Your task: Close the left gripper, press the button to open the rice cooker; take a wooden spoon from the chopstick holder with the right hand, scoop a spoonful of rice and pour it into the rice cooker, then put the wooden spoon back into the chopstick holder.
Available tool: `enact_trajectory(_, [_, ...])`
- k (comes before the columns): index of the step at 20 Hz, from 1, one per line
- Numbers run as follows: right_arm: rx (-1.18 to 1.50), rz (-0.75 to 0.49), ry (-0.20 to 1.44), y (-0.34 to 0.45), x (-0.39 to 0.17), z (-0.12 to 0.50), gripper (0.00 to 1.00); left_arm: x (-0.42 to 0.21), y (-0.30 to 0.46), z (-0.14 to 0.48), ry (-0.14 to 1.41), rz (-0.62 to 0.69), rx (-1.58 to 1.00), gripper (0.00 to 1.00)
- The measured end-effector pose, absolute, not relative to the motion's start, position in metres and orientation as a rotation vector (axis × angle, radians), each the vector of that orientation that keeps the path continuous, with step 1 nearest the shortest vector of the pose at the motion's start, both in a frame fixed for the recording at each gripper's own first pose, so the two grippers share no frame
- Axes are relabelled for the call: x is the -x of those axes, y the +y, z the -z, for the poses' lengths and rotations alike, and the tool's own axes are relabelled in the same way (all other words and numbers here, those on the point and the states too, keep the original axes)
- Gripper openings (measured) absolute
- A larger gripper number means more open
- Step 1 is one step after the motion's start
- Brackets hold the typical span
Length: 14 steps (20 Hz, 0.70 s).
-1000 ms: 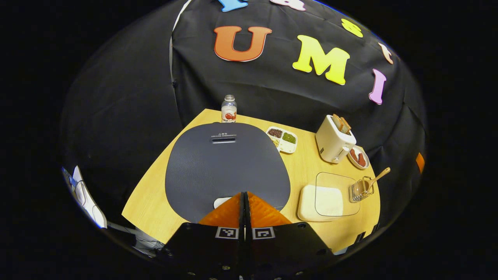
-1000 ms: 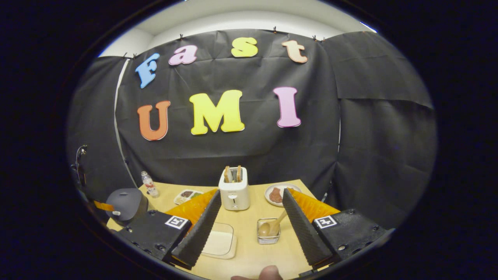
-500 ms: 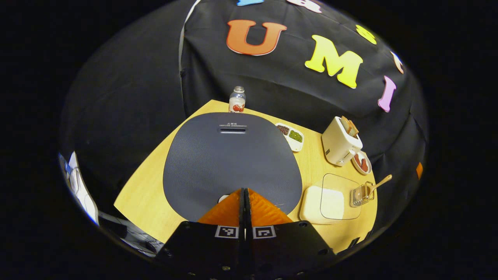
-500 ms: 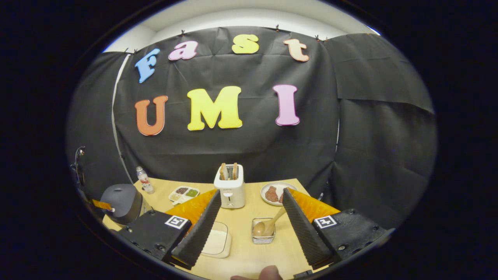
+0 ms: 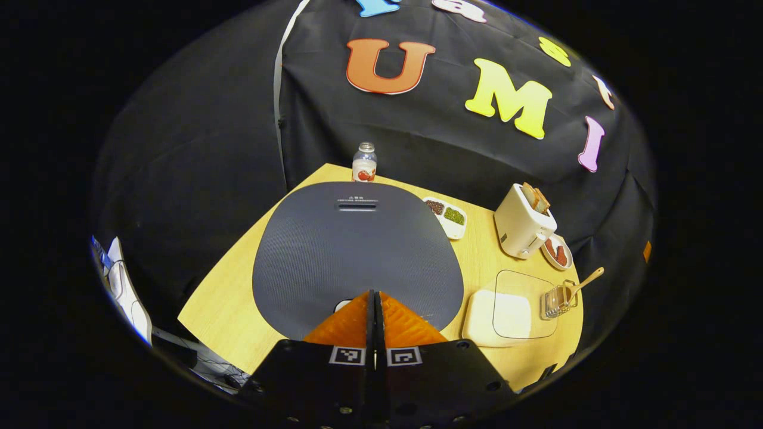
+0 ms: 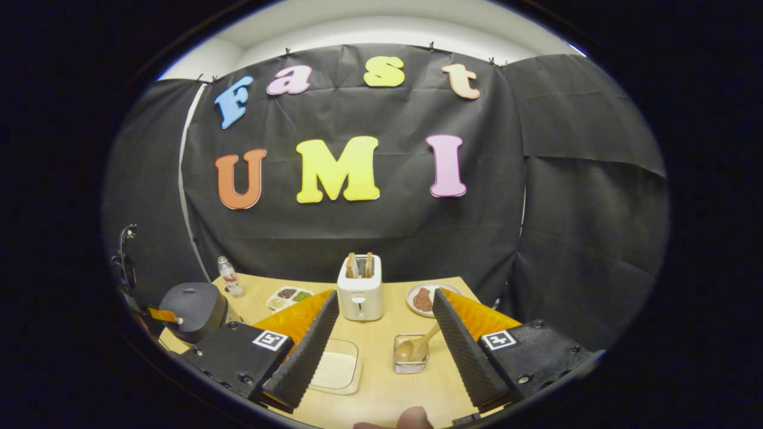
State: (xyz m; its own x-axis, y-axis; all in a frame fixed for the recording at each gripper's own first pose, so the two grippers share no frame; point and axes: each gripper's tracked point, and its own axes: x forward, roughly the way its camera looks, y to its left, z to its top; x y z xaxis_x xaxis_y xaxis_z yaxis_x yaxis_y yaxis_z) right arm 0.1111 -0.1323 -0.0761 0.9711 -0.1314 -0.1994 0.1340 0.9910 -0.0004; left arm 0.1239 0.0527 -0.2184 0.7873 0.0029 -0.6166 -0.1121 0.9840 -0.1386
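The dark grey rice cooker (image 5: 356,250) has its lid down. My left gripper (image 5: 374,294) is shut with nothing in it, its tips right over the cooker's front edge, where a pale button (image 5: 341,305) peeks out beside them. In the right gripper view the cooker (image 6: 192,307) sits at far left with the left gripper's tip (image 6: 162,315) at its front. A wooden spoon (image 6: 415,347) leans in a clear chopstick holder (image 6: 409,361), seen too from the left as holder (image 5: 557,300) and spoon (image 5: 584,281). My right gripper (image 6: 384,339) hangs open above the table, the holder between its fingers farther off. A rice box (image 6: 337,370) with a clear lid lies left of the holder.
A white toaster (image 6: 359,290) with bread stands mid-table. A plate of meat (image 6: 424,299) is to its right, a divided tray of beans (image 6: 289,297) and a small bottle (image 6: 229,276) to its left. A fingertip (image 6: 413,419) shows at the bottom edge.
The left gripper's view shifted slightly: it pressed closer over the cooker's front, then eased. The lid stays down. The right gripper swayed a little and stays open.
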Motion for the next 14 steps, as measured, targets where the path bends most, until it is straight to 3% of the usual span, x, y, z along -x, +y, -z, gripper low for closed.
enact_trajectory(8, [-0.012,0.174,0.173,-0.148,-0.096,0.066,1.00,-0.162,0.058,0.118,0.331,-0.077,0.050,0.01])
enact_trajectory(9, [-0.012,0.178,0.170,-0.149,-0.095,0.064,1.00,-0.168,0.056,0.105,0.288,-0.068,0.029,0.11])
enact_trajectory(10, [-0.013,0.182,0.166,-0.152,-0.094,0.063,1.00,-0.172,0.053,0.095,0.266,-0.059,0.014,0.12])
enact_trajectory(11, [-0.014,0.187,0.164,-0.154,-0.094,0.062,1.00,-0.177,0.052,0.086,0.238,-0.061,-0.005,0.42])
enact_trajectory(13, [-0.021,0.193,0.164,-0.159,-0.093,0.065,0.99,-0.187,0.049,0.064,0.181,-0.053,-0.034,0.47])
enact_trajectory(14, [-0.029,0.196,0.166,-0.161,-0.095,0.068,1.00,-0.190,0.046,0.053,0.157,-0.045,-0.040,0.68])
